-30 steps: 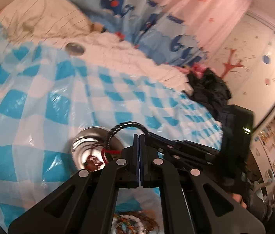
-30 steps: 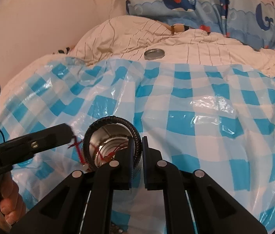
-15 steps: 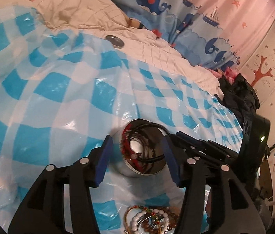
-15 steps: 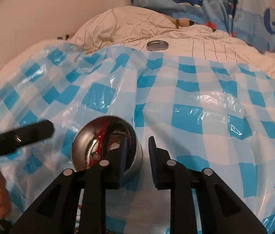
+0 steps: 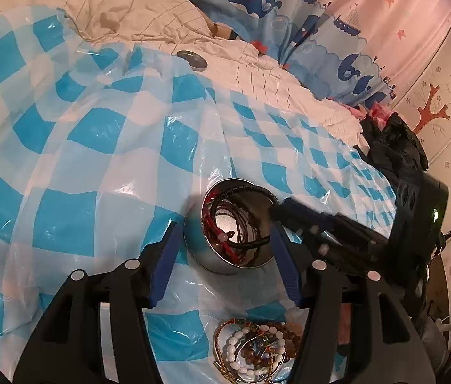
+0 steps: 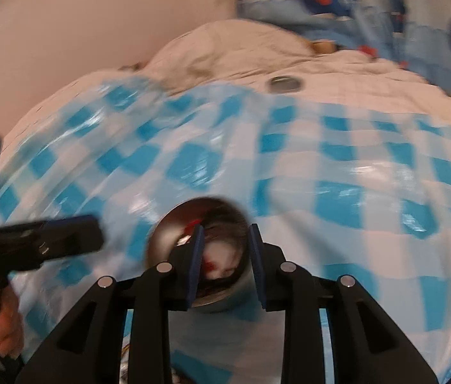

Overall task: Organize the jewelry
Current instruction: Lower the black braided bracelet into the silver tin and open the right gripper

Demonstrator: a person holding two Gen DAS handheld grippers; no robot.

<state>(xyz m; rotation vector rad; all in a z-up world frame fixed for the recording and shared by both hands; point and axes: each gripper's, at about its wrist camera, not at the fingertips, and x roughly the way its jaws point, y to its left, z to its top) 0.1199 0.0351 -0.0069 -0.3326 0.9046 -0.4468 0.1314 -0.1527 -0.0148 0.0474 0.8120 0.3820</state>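
Observation:
A round metal tin (image 5: 199,246) stands on the blue-and-white checked plastic sheet (image 5: 97,147). Black cord and red string bracelets (image 5: 225,227) lie inside it. My left gripper (image 5: 225,256) is open and empty, its blue-padded fingers (image 5: 164,256) on either side of the tin. My right gripper (image 6: 225,256) is open and empty just above the tin (image 6: 161,240), in a blurred view. It also shows in the left wrist view (image 5: 324,230) at the tin's right rim. A pile of beaded bracelets (image 5: 254,348) lies near the front edge.
The tin's metal lid (image 5: 191,58) lies on the white quilt beyond the sheet; it also shows in the right wrist view (image 6: 284,83). Whale-print bedding (image 5: 289,25) lies behind it. A black cloth heap (image 5: 391,147) is at the right.
Both grippers were shut on bracelets over the tin and have opened. The black and red bracelets now lie inside the tin. Both grippers have pulled back a little.

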